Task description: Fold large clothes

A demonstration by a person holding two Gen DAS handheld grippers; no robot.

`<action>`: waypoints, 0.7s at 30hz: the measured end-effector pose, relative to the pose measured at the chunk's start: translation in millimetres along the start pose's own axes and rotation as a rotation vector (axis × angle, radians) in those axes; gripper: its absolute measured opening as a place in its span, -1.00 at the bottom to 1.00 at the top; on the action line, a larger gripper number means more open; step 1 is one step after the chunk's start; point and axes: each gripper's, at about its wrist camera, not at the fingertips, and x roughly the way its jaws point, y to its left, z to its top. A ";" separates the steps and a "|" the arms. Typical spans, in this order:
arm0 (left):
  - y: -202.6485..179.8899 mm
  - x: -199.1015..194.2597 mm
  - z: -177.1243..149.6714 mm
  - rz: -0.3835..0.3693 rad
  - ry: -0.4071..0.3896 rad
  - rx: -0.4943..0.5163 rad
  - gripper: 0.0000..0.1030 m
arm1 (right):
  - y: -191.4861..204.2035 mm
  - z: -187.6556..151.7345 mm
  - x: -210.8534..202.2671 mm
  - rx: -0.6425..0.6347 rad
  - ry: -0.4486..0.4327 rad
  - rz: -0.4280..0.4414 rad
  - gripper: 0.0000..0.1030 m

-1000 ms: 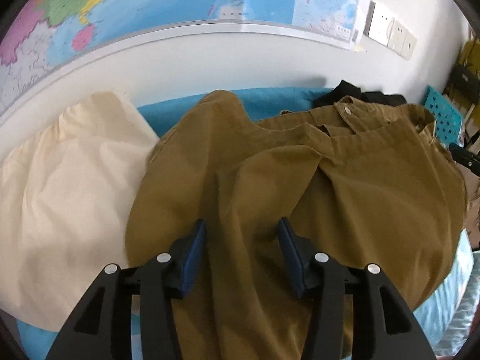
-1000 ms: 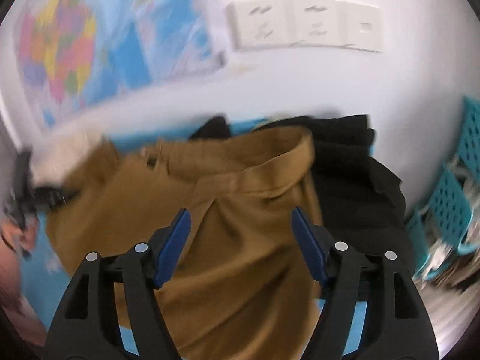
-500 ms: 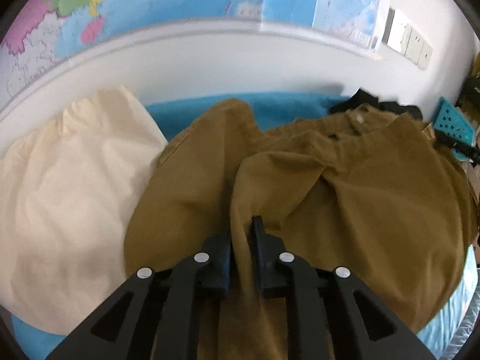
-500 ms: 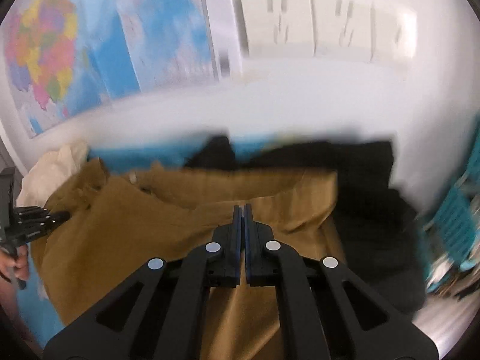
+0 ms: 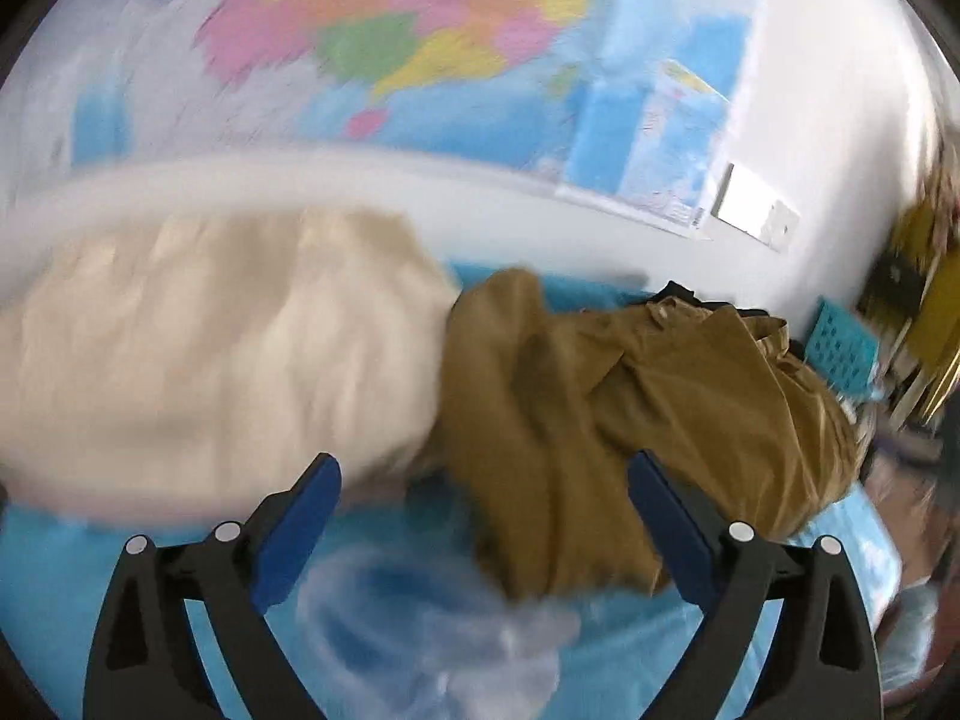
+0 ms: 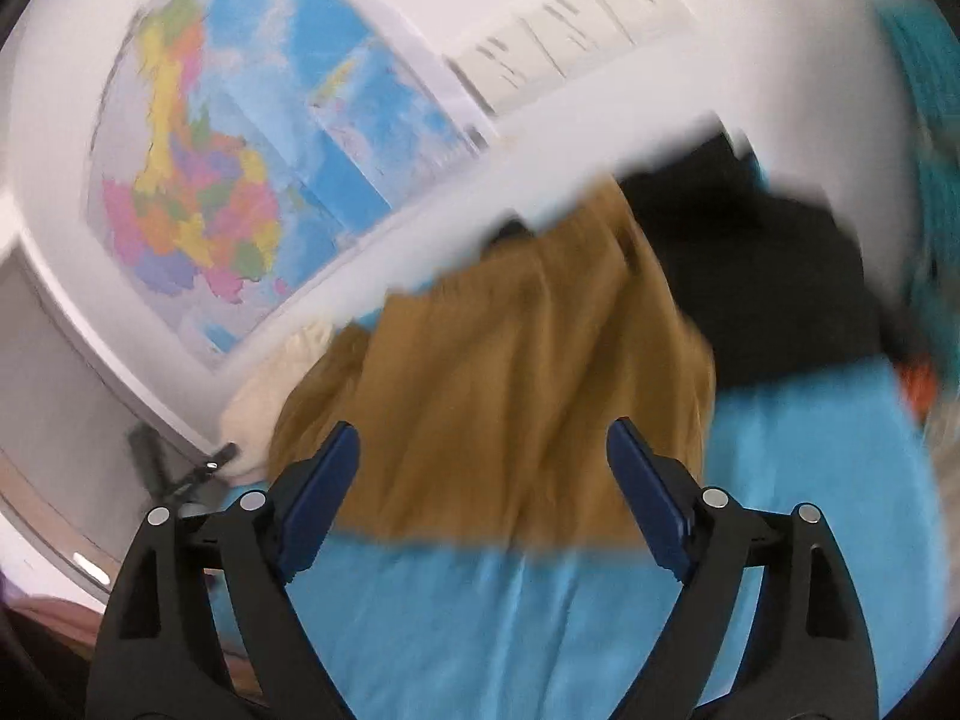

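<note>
A mustard-brown garment (image 5: pixel 630 408) lies bunched on the blue bed sheet (image 5: pixel 390 618); it also shows in the right wrist view (image 6: pixel 510 396), lying folded. My left gripper (image 5: pixel 483 498) is open and empty, held back from the garment's near edge. My right gripper (image 6: pixel 483 468) is open and empty, just in front of the garment's near edge. Both views are motion-blurred.
A cream cloth (image 5: pixel 210 360) lies left of the brown garment. A black garment (image 6: pixel 768 276) lies to its right. A wall map (image 5: pixel 420 48) and wall sockets (image 6: pixel 570 18) are behind the bed. A teal basket (image 5: pixel 840 354) stands at the right.
Both grippers were shut on the brown garment half a second ago. Now both are open and have pulled back from it, and the garment lies more bunched and folded over.
</note>
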 end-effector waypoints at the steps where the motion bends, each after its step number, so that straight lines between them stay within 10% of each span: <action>1: 8.0 4.1 -7.7 -0.008 0.024 -0.039 0.82 | -12.4 -18.3 2.8 0.062 0.032 0.013 0.63; 12: 1.8 74.1 -21.3 -0.260 0.181 -0.207 0.72 | -42.8 -40.8 75.8 0.254 0.038 0.061 0.77; 16: -19.0 75.7 -13.9 -0.235 0.183 -0.170 -0.12 | -42.3 -38.7 78.2 0.233 0.018 -0.002 -0.44; 21: -28.1 38.1 -8.9 -0.279 0.169 -0.158 -0.35 | -19.4 -29.3 46.0 0.149 -0.040 0.036 -0.69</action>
